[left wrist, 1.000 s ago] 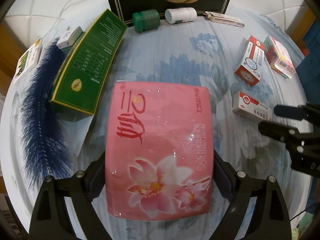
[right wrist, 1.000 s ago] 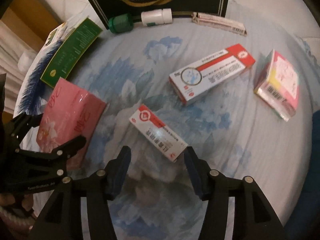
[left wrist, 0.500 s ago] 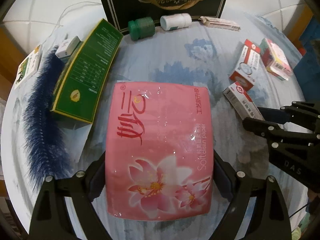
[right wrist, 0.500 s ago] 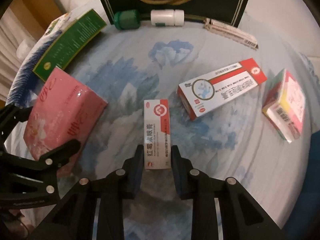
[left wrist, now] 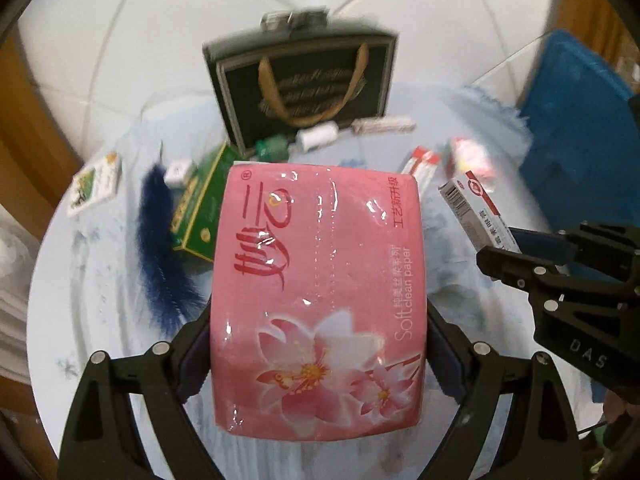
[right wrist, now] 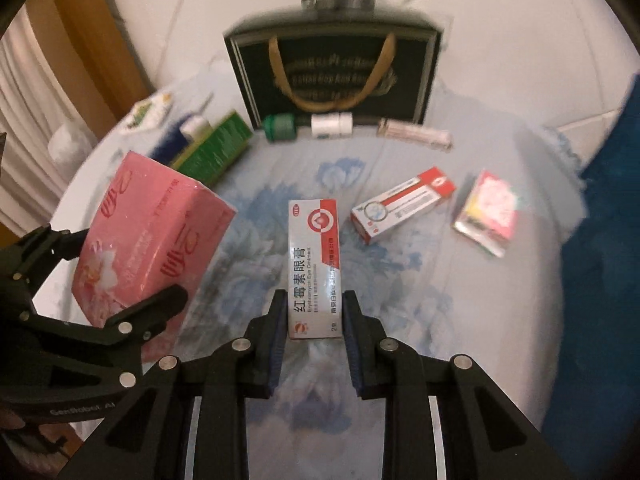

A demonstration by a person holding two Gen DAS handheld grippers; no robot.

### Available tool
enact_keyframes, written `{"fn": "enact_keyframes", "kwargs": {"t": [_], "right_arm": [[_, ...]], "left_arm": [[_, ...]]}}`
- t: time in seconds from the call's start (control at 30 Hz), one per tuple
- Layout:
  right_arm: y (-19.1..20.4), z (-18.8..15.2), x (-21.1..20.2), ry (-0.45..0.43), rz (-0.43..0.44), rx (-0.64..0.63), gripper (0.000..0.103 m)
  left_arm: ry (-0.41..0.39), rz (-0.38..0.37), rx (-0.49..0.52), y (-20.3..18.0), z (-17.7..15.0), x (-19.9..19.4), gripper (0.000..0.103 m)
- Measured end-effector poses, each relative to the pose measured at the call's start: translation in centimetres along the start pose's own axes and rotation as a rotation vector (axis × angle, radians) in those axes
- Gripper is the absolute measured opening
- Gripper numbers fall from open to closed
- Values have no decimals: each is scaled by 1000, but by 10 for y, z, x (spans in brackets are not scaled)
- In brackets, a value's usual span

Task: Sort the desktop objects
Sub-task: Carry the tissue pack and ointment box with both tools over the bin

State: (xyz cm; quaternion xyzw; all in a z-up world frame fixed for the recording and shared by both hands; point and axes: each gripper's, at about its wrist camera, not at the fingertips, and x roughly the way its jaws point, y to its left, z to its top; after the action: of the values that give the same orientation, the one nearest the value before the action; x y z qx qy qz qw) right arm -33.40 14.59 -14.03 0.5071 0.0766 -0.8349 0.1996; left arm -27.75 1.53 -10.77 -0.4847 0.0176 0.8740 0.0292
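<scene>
Left gripper: matte black plastic frame, two broad arms rising from the lower corners of the left wrist frame. Triangular cut-outs in each arm. Round silver screw heads at the joints. Fingers lined with dark blue pads.

Right gripper: same black build, lower centre of the right wrist frame. Silver screws in pairs on each side. Blue ribbed pads on the inner faces of the fingers. Pale lettering on both bodies where each shows in the other's view: "DAS" at right, "GenRobot AI" at lower left.
</scene>
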Motion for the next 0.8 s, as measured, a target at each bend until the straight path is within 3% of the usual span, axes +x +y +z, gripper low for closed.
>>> {"fn": "enact_keyframes", "kwargs": {"t": [0.4,0.63,0.8], "right_arm": [[-7,-60,-178,-266,-164,112,26],[-50,-112,-292,-440,-340,233,26],[-98,-148,-349,-505,-458,328,26]], "left_arm": [[-255,-122,165,-83,-6,-131,90],[-430,-276,301,-176,10,-203,90],[-465,-392,375,-248,28,-227,90]]}}
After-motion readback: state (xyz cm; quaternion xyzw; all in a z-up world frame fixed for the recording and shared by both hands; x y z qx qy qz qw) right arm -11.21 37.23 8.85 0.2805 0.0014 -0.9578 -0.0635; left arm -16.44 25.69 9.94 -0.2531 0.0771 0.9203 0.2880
